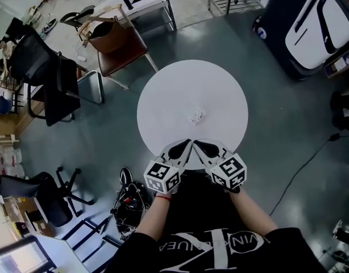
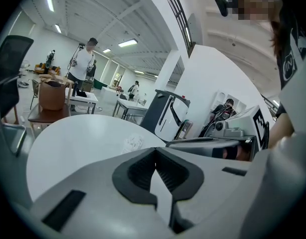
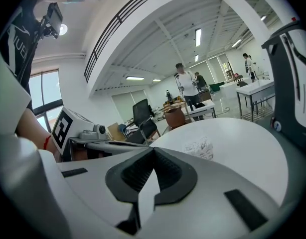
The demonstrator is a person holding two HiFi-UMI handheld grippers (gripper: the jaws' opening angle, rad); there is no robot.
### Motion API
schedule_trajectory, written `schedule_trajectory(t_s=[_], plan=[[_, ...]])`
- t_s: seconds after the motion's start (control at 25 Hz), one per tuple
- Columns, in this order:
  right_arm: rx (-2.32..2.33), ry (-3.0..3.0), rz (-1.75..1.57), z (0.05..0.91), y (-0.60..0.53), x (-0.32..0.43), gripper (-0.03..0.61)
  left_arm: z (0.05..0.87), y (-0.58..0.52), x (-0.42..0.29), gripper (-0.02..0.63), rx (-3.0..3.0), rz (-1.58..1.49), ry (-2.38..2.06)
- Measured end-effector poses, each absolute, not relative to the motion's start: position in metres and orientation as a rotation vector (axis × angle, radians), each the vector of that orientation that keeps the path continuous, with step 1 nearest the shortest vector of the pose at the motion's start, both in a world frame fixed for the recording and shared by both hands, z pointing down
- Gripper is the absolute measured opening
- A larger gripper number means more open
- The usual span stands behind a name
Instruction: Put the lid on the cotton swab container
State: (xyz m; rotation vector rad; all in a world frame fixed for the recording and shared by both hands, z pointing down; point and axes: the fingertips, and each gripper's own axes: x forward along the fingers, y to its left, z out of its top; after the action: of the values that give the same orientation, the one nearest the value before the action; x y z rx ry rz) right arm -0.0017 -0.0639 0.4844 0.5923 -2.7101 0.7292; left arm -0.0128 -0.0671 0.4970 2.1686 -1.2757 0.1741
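Note:
A small clear cotton swab container [image 1: 197,116] sits near the middle of the round white table [image 1: 163,90]. It also shows as a pale, see-through lump in the left gripper view [image 2: 132,144] and in the right gripper view [image 3: 198,148]. I cannot tell whether a lid is on it. My left gripper [image 1: 187,143] and right gripper [image 1: 196,143] hover side by side at the table's near edge, tips close together, both shut with nothing between the jaws. Each stays well short of the container.
A wooden chair with a brown bag [image 1: 109,36] and black office chairs [image 1: 46,73] stand to the left of the table. A dark machine [image 1: 311,27] stands at the upper right. Cables and a black stool base [image 1: 126,201] lie on the floor near my feet.

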Motion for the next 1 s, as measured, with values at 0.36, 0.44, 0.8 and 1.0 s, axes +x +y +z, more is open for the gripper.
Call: schedule_trajectory(t_s=[0.36,0.44,0.8,1.0], plan=[[0.713,-2.614,0.746,0.509,-0.094,-0.004,0.002,0.535,-0.085,-0.052,0.006,2.128,0.258,-1.232],[0.758,-2.592,0.749,0.51,-0.102,-0.001,0.002,0.539,-0.096,-0.057,0.006,2.13,0.258,-1.216],[0.93,-2.434,0.76,0.532,-0.138,0.004,0.003,0.554,-0.139,-0.078,0.008,2.14,0.22,-1.119],[0.978,-2.371,0.791,0.543,-0.149,0.008,0.003,0.574,-0.158,-0.092,0.008,2.127,0.261,-1.108]])
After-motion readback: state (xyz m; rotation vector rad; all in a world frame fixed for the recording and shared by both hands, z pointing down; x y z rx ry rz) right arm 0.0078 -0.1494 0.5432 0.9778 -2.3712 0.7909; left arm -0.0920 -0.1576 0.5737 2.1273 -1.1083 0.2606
